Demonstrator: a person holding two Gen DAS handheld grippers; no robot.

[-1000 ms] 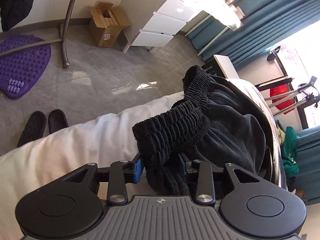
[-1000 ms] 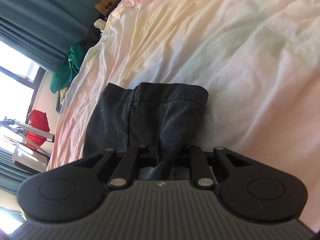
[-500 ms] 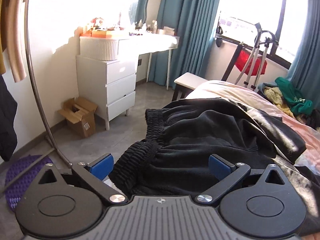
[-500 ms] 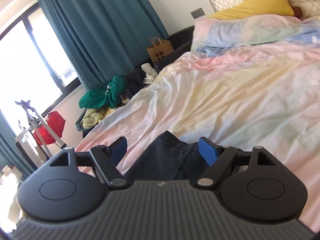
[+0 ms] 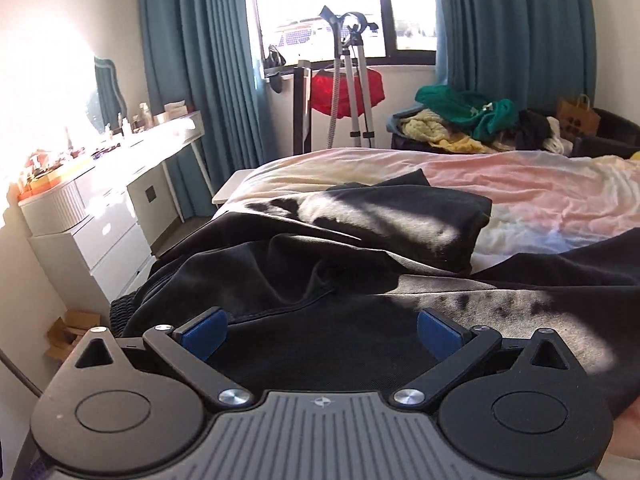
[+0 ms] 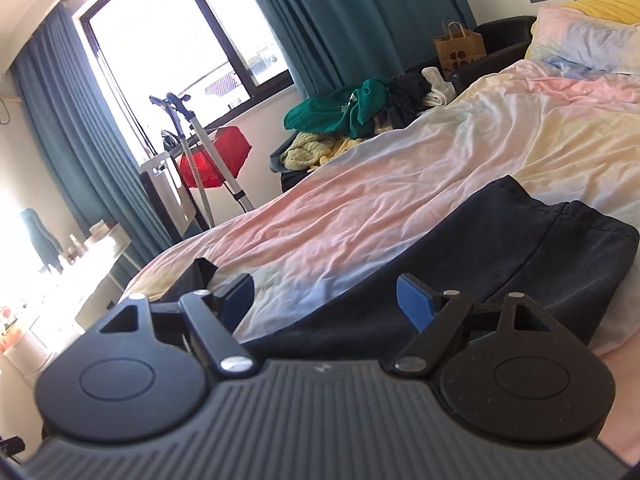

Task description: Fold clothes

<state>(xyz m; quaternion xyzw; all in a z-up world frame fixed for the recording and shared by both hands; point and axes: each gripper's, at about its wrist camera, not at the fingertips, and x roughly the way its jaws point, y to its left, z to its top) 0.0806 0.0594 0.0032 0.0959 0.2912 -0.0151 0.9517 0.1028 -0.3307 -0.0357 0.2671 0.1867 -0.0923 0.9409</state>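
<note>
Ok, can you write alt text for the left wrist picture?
An open gripper hovers over crumpled black trousers on a bed with pastel sheets. Behind are teal curtains, a bright window, and a clothes pile.

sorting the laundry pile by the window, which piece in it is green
The green garment draped on top of the pile; below it lies a pale yellow knit, beside it dark clothes.

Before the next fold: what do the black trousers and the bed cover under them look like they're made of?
Black trousers: soft, matte, fine-ribbed fabric, probably corduroy or velour; sunlit patches show a short nap, and the cloth drapes in heavy folds. Bed cover: thin woven cotton-like fabric, matte, pastel-dyed, covered in fine crisp creases. Neither can be confirmed by look alone.
</note>
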